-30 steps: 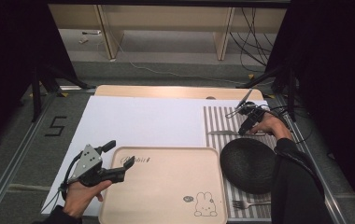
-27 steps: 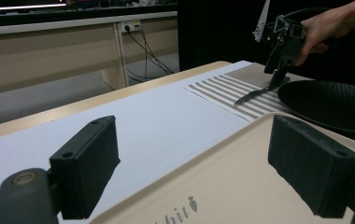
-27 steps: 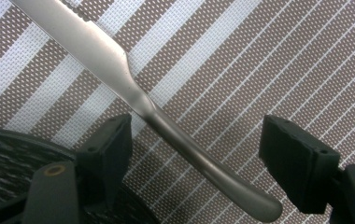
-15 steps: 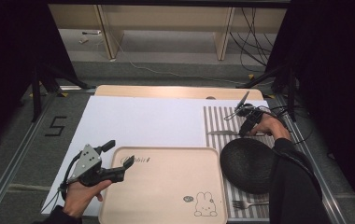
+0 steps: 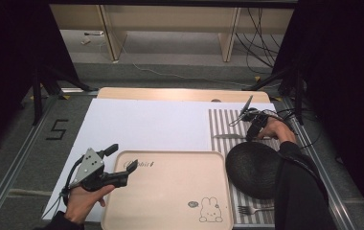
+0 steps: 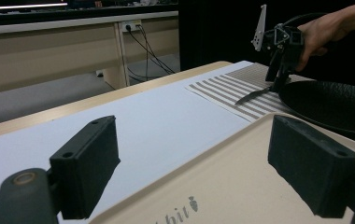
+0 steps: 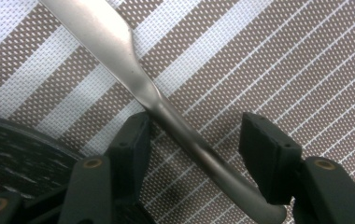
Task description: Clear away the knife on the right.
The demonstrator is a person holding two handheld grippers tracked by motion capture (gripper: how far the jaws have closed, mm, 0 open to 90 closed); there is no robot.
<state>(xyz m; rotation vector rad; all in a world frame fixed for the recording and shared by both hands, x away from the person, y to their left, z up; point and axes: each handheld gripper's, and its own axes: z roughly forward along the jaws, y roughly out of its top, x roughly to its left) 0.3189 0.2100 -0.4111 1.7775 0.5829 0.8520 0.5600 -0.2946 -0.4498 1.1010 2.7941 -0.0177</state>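
Right gripper view: we see the knife [image 7: 166, 116] lying on the striped placemat [image 7: 259, 60], its handle between the right gripper [image 7: 194, 144] jaws — these have just been closing, one pad touching, not yet clamped. Lower left, the black plate [image 7: 17, 154]. Our left gripper [image 6: 203, 168] gapes over the tray [image 6: 222, 186].

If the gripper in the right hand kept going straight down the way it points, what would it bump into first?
Most likely the knife: its handle lies between the right gripper's jaws, which have just been closing. Beneath it is the striped placemat.
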